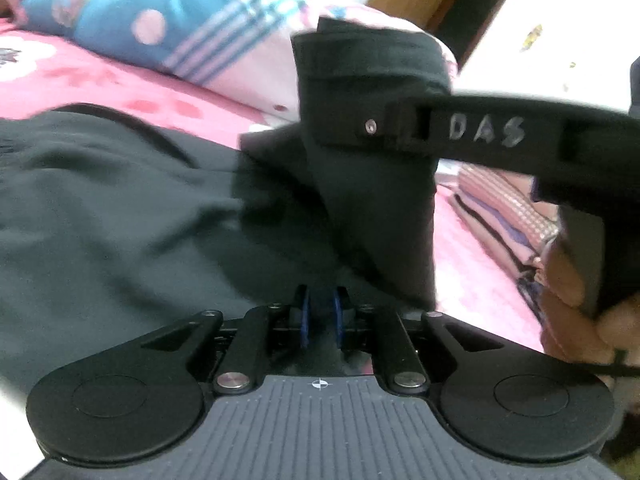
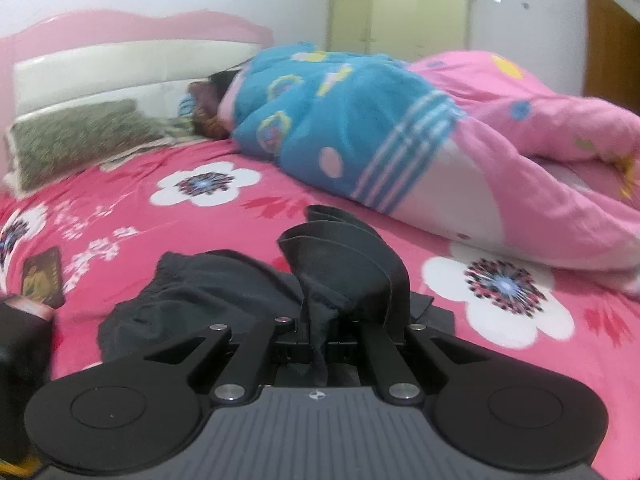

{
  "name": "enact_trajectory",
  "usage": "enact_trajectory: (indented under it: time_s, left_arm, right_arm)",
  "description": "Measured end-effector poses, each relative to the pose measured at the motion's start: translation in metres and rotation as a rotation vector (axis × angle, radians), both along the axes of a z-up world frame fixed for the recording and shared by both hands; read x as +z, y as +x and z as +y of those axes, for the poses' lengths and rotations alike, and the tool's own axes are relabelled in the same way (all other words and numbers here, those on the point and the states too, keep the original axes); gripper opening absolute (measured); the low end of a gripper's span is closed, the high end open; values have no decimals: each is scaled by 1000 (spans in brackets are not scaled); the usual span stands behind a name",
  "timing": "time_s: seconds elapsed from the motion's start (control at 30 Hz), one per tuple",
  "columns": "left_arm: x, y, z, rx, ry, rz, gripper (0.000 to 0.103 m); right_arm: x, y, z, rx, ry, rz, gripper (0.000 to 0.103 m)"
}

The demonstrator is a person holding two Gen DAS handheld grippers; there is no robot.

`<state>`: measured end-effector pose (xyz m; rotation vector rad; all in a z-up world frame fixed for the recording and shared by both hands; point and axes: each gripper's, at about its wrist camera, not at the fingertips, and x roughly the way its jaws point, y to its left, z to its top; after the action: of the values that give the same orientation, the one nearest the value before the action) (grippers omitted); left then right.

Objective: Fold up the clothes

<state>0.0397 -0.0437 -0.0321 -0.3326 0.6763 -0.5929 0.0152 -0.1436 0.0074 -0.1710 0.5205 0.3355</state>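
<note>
Beyond right gripper — headboard, pillow

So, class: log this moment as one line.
stage: mid-fold | left gripper: shut on dark garment | right gripper: shut on lifted garment end | surface: pink floral bedsheet

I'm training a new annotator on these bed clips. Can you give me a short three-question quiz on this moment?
1. True or false: the right gripper is shut on the dark garment.
2. What does the garment lie on? A) pink flowered sheet B) wooden table C) tiled floor
3. Fill in: the blue and pink ____ is heaped behind the garment.

Key: 1 true. 2 A, the sheet. 3 quilt.
</note>
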Motion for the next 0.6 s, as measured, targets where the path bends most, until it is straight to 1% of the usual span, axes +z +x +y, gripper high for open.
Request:
enact_trajectory:
  time_s: [0.23,0.37,0.43,0.47,0.53,0.57,0.6]
  left_arm:
    - [16,-32,76,97,-56,-65,11]
    - [17,-45,112,162,-117,-59,11]
    - [17,-45,125,182,-144,-62,11]
    - [15,-46,132,190,-161,-60,11]
    - [13,-48,146,187,-225,-55,11]
    - [12,-49,150,188,-237,-55,9]
    - [11,-50,154,188,-247,-56,9]
  right_arm:
    - [-13,-3,50,92,-91,-37,3]
    - [-25,-11,79,151,-164,-55,3]
    - [-31,-16,93,183,-202,-65,3]
    - [-34,-19,100,198,-224,-74,3]
    - [-41,-27,114,237,-271,-88,3]
    - [-44,-31,120,254,-290,-93,3]
    - [-48,-34,125,267,-313,-100,3]
